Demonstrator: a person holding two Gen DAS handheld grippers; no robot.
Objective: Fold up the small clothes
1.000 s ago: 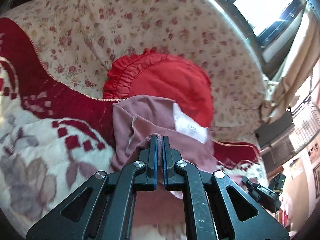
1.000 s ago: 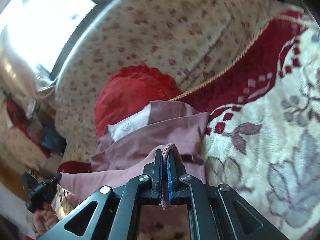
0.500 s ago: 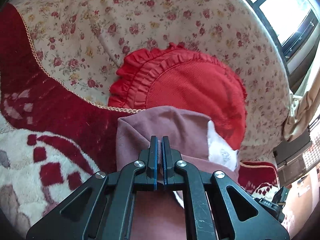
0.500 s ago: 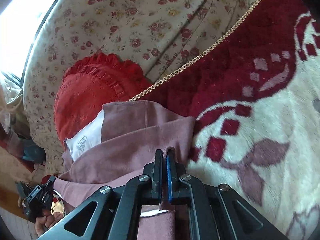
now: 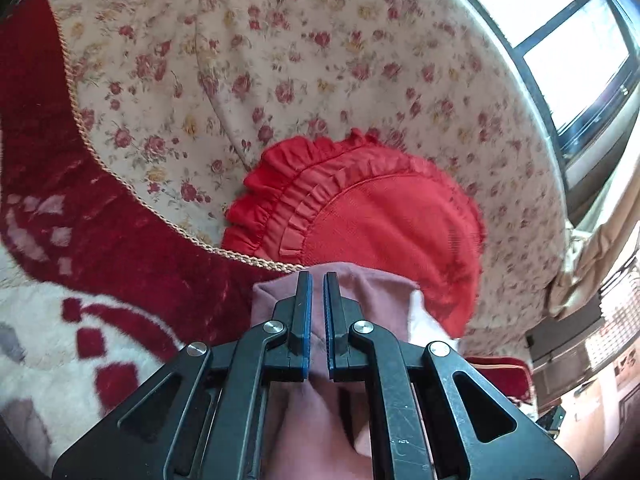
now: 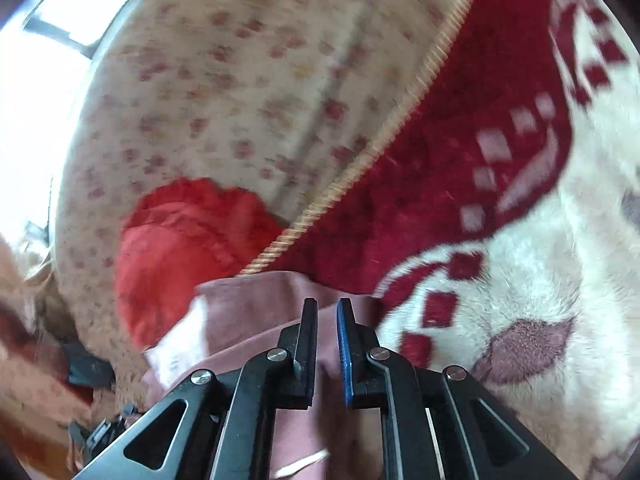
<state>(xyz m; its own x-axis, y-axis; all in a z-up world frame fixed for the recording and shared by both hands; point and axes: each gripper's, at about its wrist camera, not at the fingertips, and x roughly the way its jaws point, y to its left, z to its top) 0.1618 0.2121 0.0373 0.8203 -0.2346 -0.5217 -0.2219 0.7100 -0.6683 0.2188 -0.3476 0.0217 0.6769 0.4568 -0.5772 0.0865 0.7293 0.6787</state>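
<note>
A dusty-pink garment point(image 5: 384, 292) lies folded on the red and white blanket point(image 5: 120, 248), its far edge against the red frilled cushion point(image 5: 380, 220). A white inner piece point(image 5: 424, 320) shows at its right edge. My left gripper point(image 5: 318, 276) sits low over that far edge, its pads nearly together with pink cloth in the narrow slit. In the blurred right wrist view the same pink garment point(image 6: 248, 300) lies under my right gripper point(image 6: 326, 302). Its jaws are opening; cloth shows in the gap, but the pads do not press it.
The floral sofa back point(image 5: 280, 60) rises behind the red frilled cushion point(image 6: 180, 248). A gold cord edges the red and white blanket point(image 6: 460, 200). A bright window point(image 5: 576, 60) is at the upper right, with cluttered shelves point(image 5: 580, 360) beyond the sofa's end.
Both grippers went forward and down, carrying the pink garment's edge up to the red cushion. The fold that stuck up between the right pads is gone, and those pads now stand apart.
</note>
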